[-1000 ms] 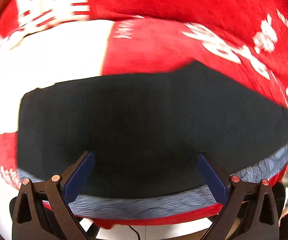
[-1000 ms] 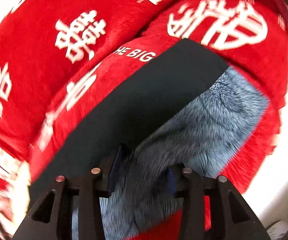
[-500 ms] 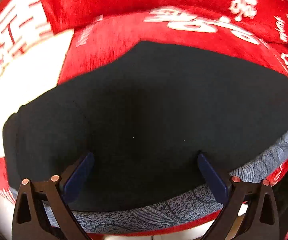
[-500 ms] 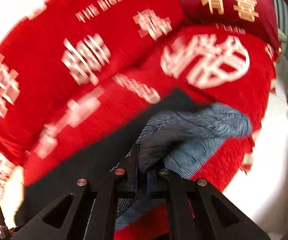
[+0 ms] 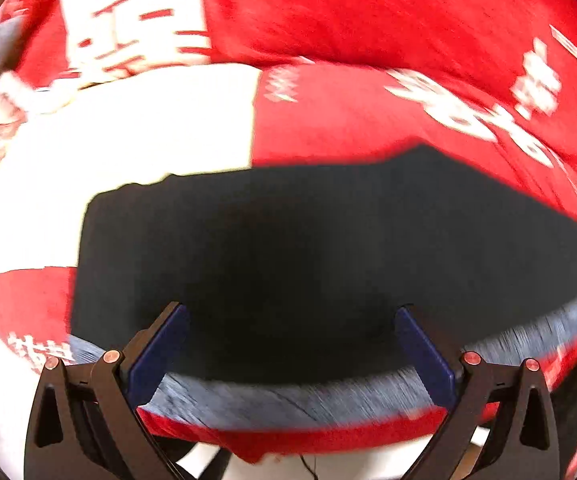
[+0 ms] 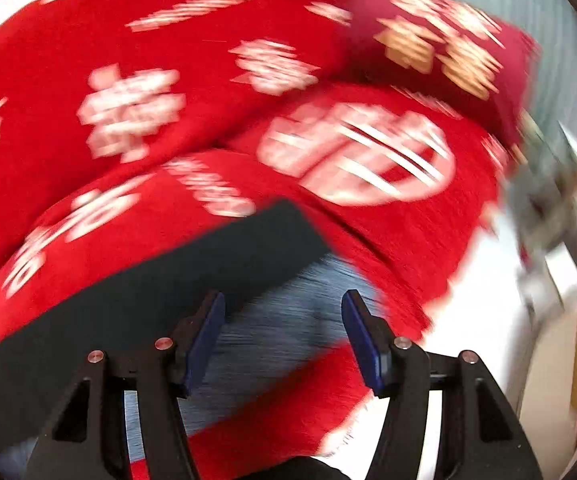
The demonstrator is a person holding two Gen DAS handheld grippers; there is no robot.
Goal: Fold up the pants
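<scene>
The black pants [image 5: 308, 240] lie flat on a red blanket [image 5: 368, 128], with a grey-blue patterned fabric edge [image 5: 288, 396] showing along their near side. My left gripper [image 5: 290, 312] hovers open over the near part of the black cloth and holds nothing. In the right wrist view the black pants [image 6: 148, 300] run off to the left and the grey-blue fabric [image 6: 256, 352] lies at their right end. My right gripper [image 6: 284, 296] is above that fabric; its jaws are opening and the pads stand clear of the cloth.
The red blanket [image 6: 168, 200] carries white lettering and has a large white patch [image 5: 148, 128] at the left. A dark red cushion [image 6: 448, 48] with gold lettering lies at the far right. Pale floor [image 6: 488, 280] shows beyond the blanket's right edge.
My right gripper closed on the grey-blue fabric and lifted it, then let it go and now stands open above it. The left gripper shifted over the pants and stayed open.
</scene>
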